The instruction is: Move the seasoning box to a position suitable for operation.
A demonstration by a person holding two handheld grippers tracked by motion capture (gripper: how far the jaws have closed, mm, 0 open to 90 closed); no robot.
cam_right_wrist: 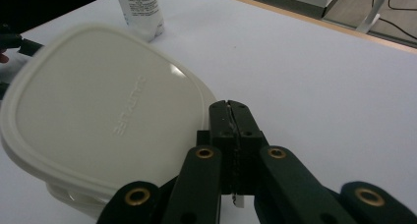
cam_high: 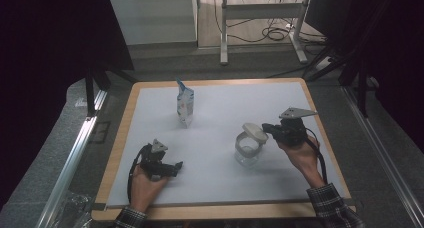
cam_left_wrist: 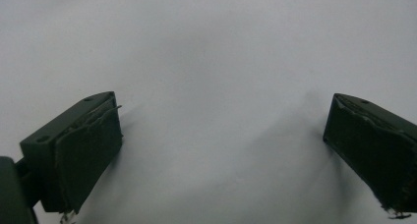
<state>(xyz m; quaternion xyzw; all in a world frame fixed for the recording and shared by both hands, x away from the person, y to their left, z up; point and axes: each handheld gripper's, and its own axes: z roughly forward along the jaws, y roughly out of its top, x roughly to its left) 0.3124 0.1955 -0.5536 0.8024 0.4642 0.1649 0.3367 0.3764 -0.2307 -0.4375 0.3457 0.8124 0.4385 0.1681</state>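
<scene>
My right gripper (cam_high: pixel 267 129) pinches the cream plastic lid's (cam_right_wrist: pixel 98 111) rim, held tilted over the clear container (cam_high: pixel 248 150); my left gripper (cam_high: pixel 176 166) is spread empty.

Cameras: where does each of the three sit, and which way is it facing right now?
High view: above the person's side, looking forward and down on the white-topped table; both hands, the left gripper and right gripper show.
Left gripper view: rides the left gripper, facing the table; jaws wide apart.
Right gripper view: rides the right gripper, jaws closed at the edge of the cream plastic lid.
Shared: high and right gripper views show the lid and the white carton.
</scene>
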